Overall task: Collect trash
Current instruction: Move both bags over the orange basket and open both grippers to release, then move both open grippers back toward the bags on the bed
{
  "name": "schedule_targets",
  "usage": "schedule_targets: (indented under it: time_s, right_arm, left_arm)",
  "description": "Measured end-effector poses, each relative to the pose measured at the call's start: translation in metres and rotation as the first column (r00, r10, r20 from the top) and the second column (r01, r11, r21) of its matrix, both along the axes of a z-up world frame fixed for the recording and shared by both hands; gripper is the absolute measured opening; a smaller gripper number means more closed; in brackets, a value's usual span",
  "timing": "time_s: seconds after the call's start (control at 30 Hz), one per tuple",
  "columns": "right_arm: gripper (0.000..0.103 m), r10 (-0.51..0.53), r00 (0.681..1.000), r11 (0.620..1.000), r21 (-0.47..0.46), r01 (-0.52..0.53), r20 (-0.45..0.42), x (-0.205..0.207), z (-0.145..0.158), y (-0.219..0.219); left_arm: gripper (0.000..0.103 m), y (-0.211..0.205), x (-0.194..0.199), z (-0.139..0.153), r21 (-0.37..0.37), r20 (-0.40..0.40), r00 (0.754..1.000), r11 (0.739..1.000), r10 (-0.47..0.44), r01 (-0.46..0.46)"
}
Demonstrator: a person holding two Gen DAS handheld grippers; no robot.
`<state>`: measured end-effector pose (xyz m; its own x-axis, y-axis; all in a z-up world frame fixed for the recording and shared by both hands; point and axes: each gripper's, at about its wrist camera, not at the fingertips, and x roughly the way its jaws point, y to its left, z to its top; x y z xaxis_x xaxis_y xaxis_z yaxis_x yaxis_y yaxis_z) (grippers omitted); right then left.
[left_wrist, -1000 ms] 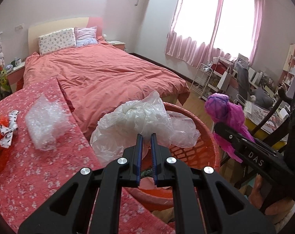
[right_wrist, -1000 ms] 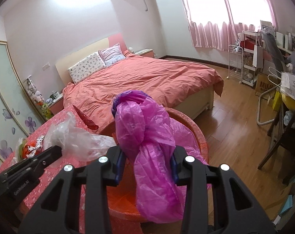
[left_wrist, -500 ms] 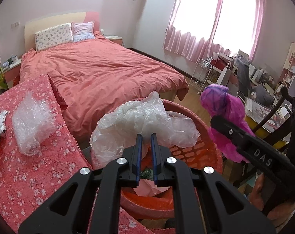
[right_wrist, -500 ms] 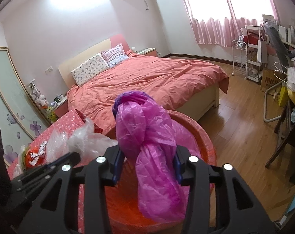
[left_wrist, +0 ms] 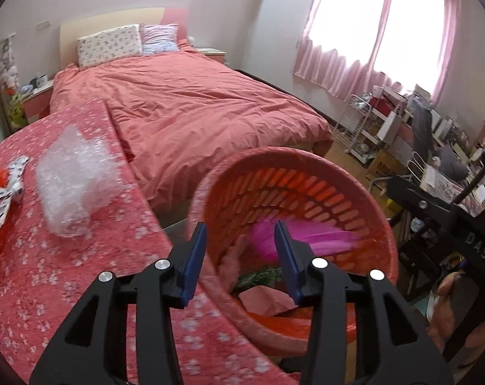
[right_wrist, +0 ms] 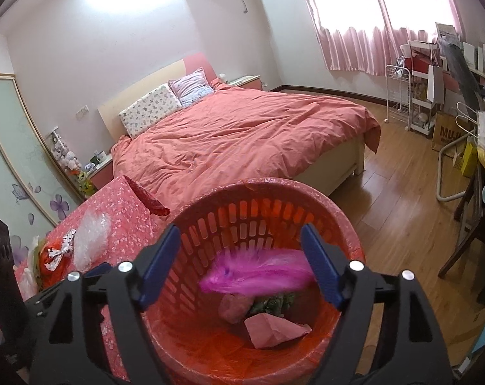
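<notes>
Two black grippers of mine point down over the round orange slatted plastic basket [right_wrist: 333, 211], each with blue pads. Readable writing is scarce: "DAS" in pale letters on my right gripper's [right_wrist: 240, 264] black body as the left camera catches it, and "MUJI" on a brown cardboard box [right_wrist: 447, 134] by the white wire rack. My left gripper [left_wrist: 240, 258] tilts steeply down at the basket's near rim, jaws opening, nothing between them. My right gripper's jaws are opening too, spread wide and pinching nothing. Below them the crumpled magenta plastic bag [right_wrist: 258, 276] is a motion-blurred streak inside the basket (above a pink paper scrap). A clear bubble-wrap bundle [left_wrist: 73, 179] lies on the red floral tablecloth [left_wrist: 65, 272].
</notes>
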<state>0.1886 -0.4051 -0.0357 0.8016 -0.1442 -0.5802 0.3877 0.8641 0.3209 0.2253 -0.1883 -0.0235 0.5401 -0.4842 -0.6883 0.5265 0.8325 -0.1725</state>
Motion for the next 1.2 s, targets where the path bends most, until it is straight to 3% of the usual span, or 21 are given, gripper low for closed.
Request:
schedule_targets:
  time_s: [0.27, 0.67, 0.93, 1.2]
  right_arm:
    - [0.076, 0.01, 1.0, 1.0, -0.02, -0.01, -0.006, 0.0, 0.005, 0.014]
    - [0.076, 0.125, 0.992, 0.99, -0.067, -0.125, -0.015, 0.017, 0.019, 0.076]
    - [0.076, 0.245, 0.969, 0.964, -0.096, -0.248, -0.042, 0.054, 0.016, 0.144]
    - [0.076, 0.331, 0.937, 0.913, -0.214, -0.348, -0.112, 0.126, 0.002, 0.226]
  left_arm:
    - [0.049, 0.032, 0.003, 0.006, 0.009, 0.018, 0.998, 0.998, 0.058, -0.059]
    - [0.056, 0.111, -0.003, 0.02, 0.016, 0.077, 0.98, 0.982, 0.186, -0.187]
    - [0.06, 0.201, -0.002, 0.022, 0.014, 0.102, 0.927, 0.931, 0.362, -0.365]
    - [0.064, 0.268, -0.001, 0.022, 0.015, 0.142, 0.856, 0.863, 0.498, -0.505]
